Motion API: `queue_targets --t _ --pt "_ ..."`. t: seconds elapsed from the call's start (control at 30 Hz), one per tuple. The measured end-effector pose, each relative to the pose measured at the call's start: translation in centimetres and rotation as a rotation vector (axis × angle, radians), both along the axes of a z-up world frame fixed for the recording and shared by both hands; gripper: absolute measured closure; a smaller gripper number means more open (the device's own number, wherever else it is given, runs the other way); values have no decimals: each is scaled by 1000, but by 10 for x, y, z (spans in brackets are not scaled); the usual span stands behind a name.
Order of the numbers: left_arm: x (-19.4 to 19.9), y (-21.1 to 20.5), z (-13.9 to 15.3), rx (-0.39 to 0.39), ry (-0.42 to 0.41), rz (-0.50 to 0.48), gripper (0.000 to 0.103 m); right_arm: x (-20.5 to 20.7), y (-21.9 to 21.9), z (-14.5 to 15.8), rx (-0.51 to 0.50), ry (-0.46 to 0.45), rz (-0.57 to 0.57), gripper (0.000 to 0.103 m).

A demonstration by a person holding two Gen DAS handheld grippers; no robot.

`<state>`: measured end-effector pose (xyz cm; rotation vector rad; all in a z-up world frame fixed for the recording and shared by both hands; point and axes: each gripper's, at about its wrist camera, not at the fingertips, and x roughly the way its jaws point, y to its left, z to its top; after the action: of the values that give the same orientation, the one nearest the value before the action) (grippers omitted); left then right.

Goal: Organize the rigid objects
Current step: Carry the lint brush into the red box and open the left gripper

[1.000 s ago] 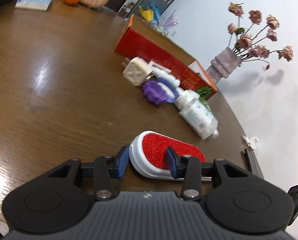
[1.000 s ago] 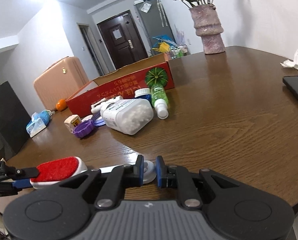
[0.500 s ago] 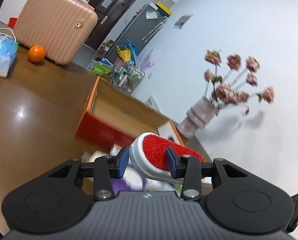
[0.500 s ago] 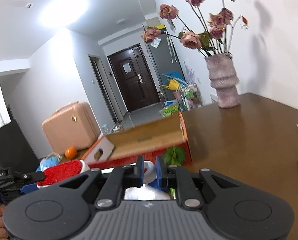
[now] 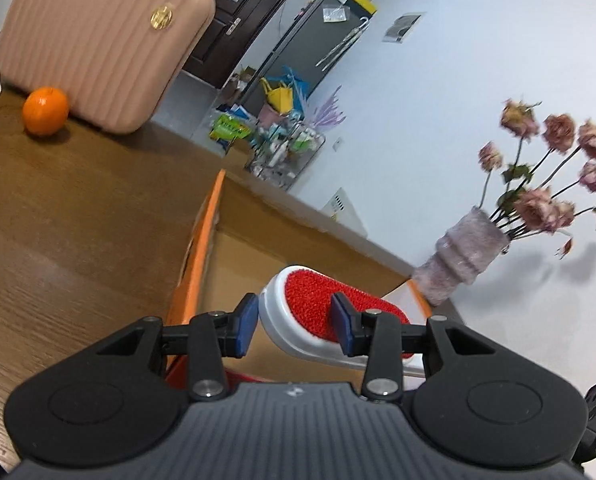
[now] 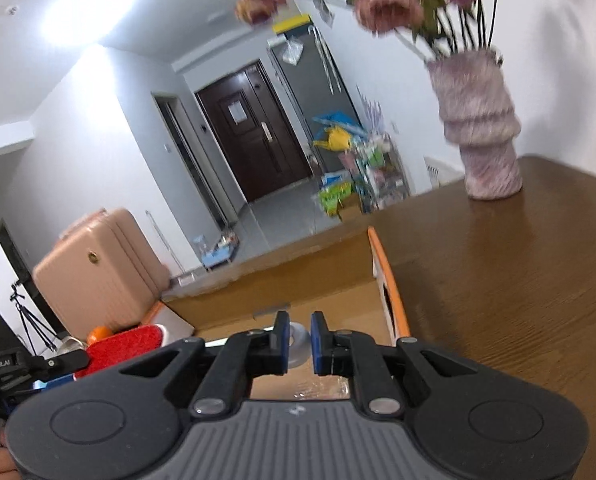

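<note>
- The left tool pinches the head of a red-and-white brush, held in the air over the open cardboard box
- The right tool is pressed together on the brush's pale handle end, also above the box
- Risk: two grips on one rigid brush; if the hands drift apart or twist, one grip can slip and the brush swings
- Risk: letting go unevenly can tip the brush onto the orange box edge, spilling it onto the worktop
- The vase, at two o'clock in the right view, stands near; a wide swing can knock it
</note>
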<state>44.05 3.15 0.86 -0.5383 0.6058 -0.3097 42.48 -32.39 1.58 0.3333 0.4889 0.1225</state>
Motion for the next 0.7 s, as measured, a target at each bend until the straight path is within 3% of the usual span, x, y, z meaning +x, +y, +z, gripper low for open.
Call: queue_targets --t 0.1,0.2,0.27,0.43,0.57,0.7 --pt "9 -16 -11 118 38 -28 76 5 18 -11 -93 -43 54 100" --pt "0 -28 -11 219 -11 -22 77 8 38 -19 -182 -45 84 100" --pt "-4 -30 -9 241 -24 -7 76 1 42 -18 -219 -82 101 100" --pt "-12 -34 -2 294 -47 24 76 -8 37 -15 -196 -108 96 100" --pt "-37 -34 12 359 -98 76 71 -19 31 -6 -192 -122 55 99" --pt "-87 -27 14 416 -133 129 59 -65 28 8 -222 -164 38 97"
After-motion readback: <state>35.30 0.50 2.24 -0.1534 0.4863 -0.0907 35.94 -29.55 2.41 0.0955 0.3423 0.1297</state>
